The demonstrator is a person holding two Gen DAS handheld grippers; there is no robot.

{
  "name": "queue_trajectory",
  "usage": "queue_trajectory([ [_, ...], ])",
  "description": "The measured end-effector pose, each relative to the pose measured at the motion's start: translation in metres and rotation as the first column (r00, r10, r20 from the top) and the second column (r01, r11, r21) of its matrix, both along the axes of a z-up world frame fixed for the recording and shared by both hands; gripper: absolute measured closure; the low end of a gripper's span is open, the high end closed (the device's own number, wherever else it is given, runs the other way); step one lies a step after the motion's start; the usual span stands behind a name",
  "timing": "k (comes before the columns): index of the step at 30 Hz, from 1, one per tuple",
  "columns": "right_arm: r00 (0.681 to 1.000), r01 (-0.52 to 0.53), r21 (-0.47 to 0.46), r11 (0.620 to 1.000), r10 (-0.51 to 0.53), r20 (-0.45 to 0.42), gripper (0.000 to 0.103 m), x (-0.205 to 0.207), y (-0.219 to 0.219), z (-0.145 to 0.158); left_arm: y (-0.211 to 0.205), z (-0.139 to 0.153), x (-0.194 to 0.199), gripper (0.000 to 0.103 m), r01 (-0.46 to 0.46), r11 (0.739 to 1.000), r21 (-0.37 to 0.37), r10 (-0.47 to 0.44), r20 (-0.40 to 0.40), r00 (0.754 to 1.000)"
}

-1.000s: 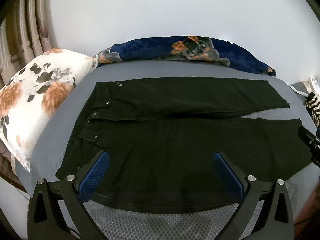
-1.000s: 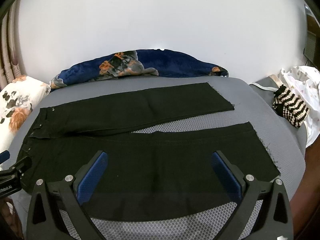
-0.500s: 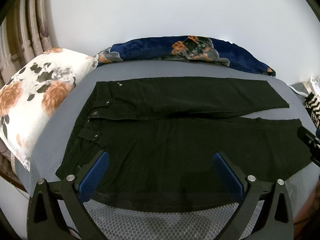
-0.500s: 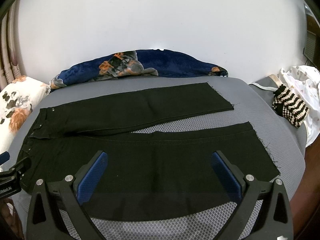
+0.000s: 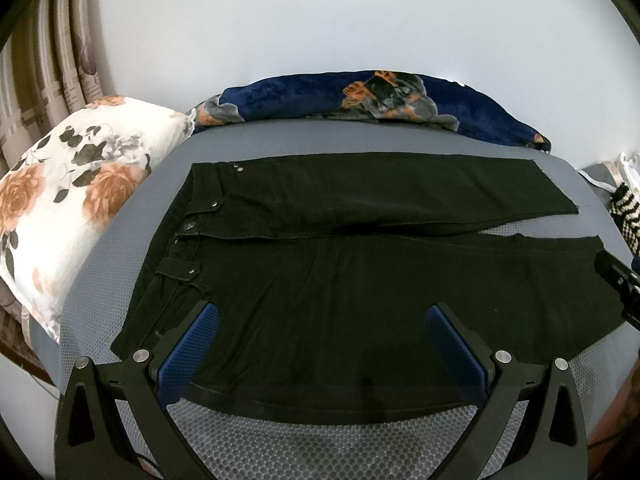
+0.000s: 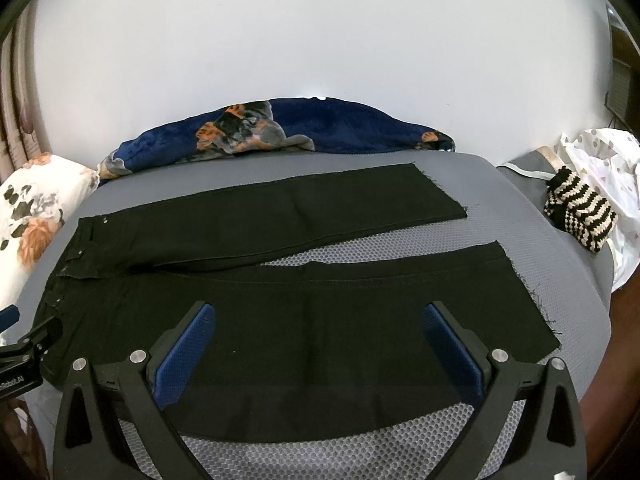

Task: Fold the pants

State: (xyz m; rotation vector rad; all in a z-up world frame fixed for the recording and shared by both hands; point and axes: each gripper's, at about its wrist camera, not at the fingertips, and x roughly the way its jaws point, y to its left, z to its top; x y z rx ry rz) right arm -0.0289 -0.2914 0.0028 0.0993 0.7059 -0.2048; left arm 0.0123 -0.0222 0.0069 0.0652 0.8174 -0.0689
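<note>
Lying flat and unfolded, the pants (image 5: 360, 280) spread ahead of both jaws; left gripper (image 5: 320, 344) and right gripper (image 6: 316, 344) gape wide, empty; every fold remains.

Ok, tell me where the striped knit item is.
The striped knit item lies at the bed's right edge in the right wrist view, beside the white spotted cloth, apart from the pants hems.

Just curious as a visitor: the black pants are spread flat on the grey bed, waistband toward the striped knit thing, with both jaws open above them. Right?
Not quite. The pants lie waistband toward the floral pillow; the striped knit item sits past the leg hems, as the right wrist view shows. They do lie flat on the grey bed, and both sets of jaws stand open.
</note>
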Motion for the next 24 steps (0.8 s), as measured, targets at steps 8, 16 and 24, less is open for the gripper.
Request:
queue_trajectory([
  [8,1.0,0.009,0.016,1.0,-0.009,-0.006,0.0,0.002,-0.002,-0.003,0.001,0.0,-0.001,0.0,0.0,1.0,-0.002,0.0,-0.002,1.0],
  [16,0.999,0.008,0.073,0.997,-0.005,-0.041,0.0,0.009,-0.004,-0.013,0.009,-0.002,0.007,0.0,-0.007,1.0,-0.028,0.006,-0.021,1.0],
  [24,0.996,-0.077,0.109,0.991,0.081,-0.034,0.0,0.028,0.008,-0.005,0.041,0.009,0.043,0.0,-0.032,0.997,-0.071,0.03,-0.026,0.999],
])
